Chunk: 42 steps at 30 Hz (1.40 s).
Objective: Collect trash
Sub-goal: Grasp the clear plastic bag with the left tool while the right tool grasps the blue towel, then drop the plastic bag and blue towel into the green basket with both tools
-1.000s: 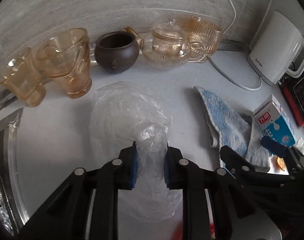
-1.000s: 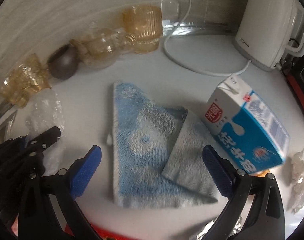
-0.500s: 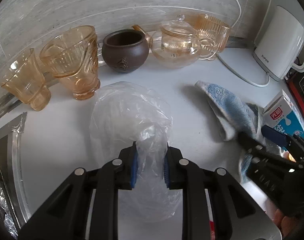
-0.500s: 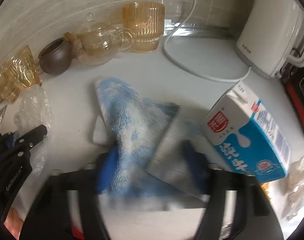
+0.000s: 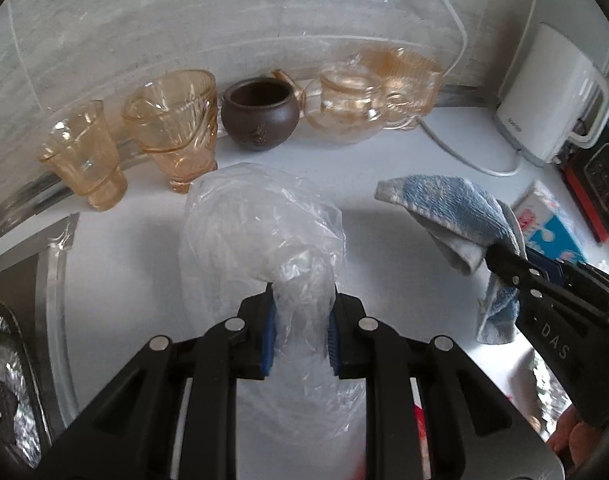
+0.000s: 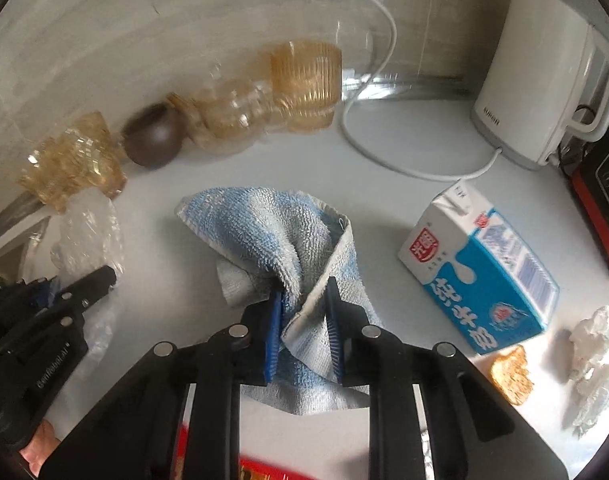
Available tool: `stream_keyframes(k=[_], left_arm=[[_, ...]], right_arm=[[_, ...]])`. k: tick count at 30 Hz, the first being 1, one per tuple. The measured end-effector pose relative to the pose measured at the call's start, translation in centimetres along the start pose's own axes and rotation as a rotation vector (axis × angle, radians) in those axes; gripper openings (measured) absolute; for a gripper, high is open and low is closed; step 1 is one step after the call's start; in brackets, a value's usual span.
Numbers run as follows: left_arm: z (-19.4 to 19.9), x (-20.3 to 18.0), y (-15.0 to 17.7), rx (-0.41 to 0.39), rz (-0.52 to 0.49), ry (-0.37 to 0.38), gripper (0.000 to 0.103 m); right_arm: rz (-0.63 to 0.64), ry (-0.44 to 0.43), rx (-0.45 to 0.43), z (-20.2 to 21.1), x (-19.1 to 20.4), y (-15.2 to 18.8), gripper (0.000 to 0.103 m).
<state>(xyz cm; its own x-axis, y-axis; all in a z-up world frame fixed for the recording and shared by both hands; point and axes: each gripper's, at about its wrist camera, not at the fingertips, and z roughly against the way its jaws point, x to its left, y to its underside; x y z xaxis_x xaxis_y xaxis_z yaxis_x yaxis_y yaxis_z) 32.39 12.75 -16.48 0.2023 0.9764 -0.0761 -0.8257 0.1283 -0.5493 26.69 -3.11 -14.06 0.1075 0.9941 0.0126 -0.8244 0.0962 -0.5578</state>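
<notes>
In the left wrist view, the left gripper (image 5: 300,328) fills the lower centre of the frame, its blue pads pinching a bunched neck of the clear plastic bag (image 5: 260,232), which balloons up toward the middle of the frame over the white counter (image 5: 384,160). Along the top, against the wall, stand two amber glass cups (image 5: 172,124), a dark brown pot (image 5: 259,118), a glass teapot (image 5: 344,108) and a ribbed amber cup (image 5: 408,80). At the right edge, the right gripper (image 5: 500,254) comes in holding the blue-and-white towel (image 5: 452,208), raised off the counter. A white kettle (image 5: 552,92) sits at upper right, and part of the milk carton (image 5: 548,224) shows behind the towel.

In the right wrist view, the right gripper (image 6: 302,320) is at lower centre; its jaws have just been closing and now clamp narrowly on a gathered fold of the towel (image 6: 264,232), which puckers up between the pads. The milk carton (image 6: 480,276) lies on its side to the right of centre, apart from the towel. At lower right lie an orange-brown scrap (image 6: 512,374) and crumpled white tissue (image 6: 592,344). The left gripper (image 6: 100,278) shows at the left edge with the plastic bag (image 6: 88,232) above it.
</notes>
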Motion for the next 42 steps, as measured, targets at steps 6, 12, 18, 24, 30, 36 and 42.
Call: stream_keyframes(k=[6, 12, 18, 24, 30, 36, 42], left_arm=[[4.1, -1.4, 1.9, -0.033, -0.005, 0.017, 0.02], [8.8, -2.9, 5.9, -0.049, -0.012, 0.021, 0.02], [13.6, -5.6, 11.7, -0.039, -0.024, 0.029, 0.02], [18.5, -9.2, 18.7, -0.033, -0.05, 0.033, 0.02], [21.2, -13.0, 26.3, 0.007, -0.106, 0.077, 0.02], [21.5, -16.0, 32.2, 0.087, -0.155, 0.09, 0.02], [20.8, -18.6, 34.6, 0.123, -0.198, 0.149, 0.02]], right_arm=[[0.0, -0.02, -0.036, 4.2, -0.4, 1.8, 0.021], [0.005, -0.047, -0.051, 8.5, -0.8, 5.2, 0.021], [0.013, -0.057, -0.065, 14.6, -2.1, 11.6, 0.021], [0.016, -0.064, -0.034, 19.9, -4.6, 19.8, 0.021], [0.005, -0.05, 0.011, 23.9, -7.2, 27.8, 0.022], [-0.045, -0.042, 0.046, 25.7, -10.0, 33.6, 0.022], [-0.09, -0.021, 0.051, 26.6, -12.2, 36.5, 0.022]])
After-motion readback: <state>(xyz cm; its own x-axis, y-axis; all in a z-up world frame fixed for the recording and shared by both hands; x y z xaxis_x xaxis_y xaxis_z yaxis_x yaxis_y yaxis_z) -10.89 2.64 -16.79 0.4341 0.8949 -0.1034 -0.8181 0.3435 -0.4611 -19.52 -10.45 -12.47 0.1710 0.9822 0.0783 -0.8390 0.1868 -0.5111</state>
